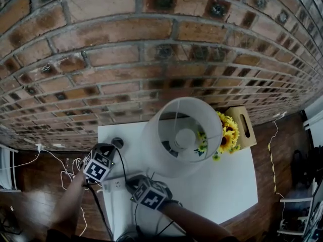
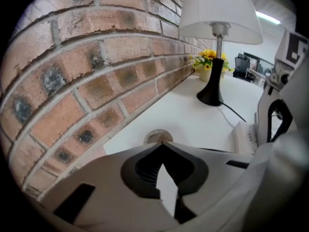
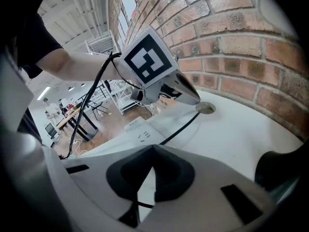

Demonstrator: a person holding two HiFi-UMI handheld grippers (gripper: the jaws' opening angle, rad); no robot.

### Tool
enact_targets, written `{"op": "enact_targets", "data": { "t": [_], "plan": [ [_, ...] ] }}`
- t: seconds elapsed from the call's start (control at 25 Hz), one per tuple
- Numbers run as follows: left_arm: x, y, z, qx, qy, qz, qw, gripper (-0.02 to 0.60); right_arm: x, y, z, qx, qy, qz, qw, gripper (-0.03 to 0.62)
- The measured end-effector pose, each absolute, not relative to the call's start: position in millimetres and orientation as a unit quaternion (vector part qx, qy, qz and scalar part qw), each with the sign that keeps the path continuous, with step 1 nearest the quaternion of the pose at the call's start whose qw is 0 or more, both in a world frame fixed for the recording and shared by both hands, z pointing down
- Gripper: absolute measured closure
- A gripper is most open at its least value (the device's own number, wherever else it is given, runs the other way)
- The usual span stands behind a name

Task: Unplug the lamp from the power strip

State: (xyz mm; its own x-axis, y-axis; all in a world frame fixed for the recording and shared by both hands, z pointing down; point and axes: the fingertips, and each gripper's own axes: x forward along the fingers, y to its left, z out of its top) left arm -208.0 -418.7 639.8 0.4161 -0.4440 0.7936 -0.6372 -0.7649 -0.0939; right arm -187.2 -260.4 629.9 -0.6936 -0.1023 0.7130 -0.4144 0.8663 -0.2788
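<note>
Left gripper view reveals the lamp base (image 2: 210, 96) the shade (image 1: 157, 146) hides in head view; left tool (image 2: 163, 143), right tool (image 3: 153, 146) closed.

I recorded even, diffuse lighting in all three views. A ceiling strip light (image 2: 268, 17) glowed at the left gripper view's upper right. The white desk (image 1: 222, 185) and lamp shade (image 1: 156, 145) read bright, without glare. Fisheye distortion bowed the brick wall (image 1: 126, 44); both gripper views vignetted black at their corners, with soft foreground focus.
</note>
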Motion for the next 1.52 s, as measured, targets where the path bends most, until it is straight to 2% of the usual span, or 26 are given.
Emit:
{"op": "enact_targets", "data": {
  "t": [0.16,0.4,0.8,0.92,1.16,1.52],
  "plan": [
    [-214,-416,627,0.838,-0.362,0.361,0.189,0.566,-187,-259,628,0.141,-0.893,0.221,0.365,0.592],
    [-228,-396,612,0.821,-0.390,0.227,0.349,0.569,-185,-259,628,0.142,-0.892,0.218,0.369,0.592],
    [-252,-387,546,0.785,-0.434,0.015,0.442,0.569,-185,-260,629,0.145,-0.890,0.219,0.374,0.592],
    [-260,-382,506,0.775,-0.438,-0.054,0.451,0.569,-181,-263,630,0.161,-0.889,0.213,0.373,0.592],
    [-271,-368,435,0.784,-0.440,-0.132,0.418,0.568,-180,-266,622,0.171,-0.895,0.168,0.375,0.592],
    [-273,-341,412,0.785,-0.447,-0.145,0.403,0.568,-192,-261,503,0.177,-0.947,0.179,0.197,0.592]
  ]
}}
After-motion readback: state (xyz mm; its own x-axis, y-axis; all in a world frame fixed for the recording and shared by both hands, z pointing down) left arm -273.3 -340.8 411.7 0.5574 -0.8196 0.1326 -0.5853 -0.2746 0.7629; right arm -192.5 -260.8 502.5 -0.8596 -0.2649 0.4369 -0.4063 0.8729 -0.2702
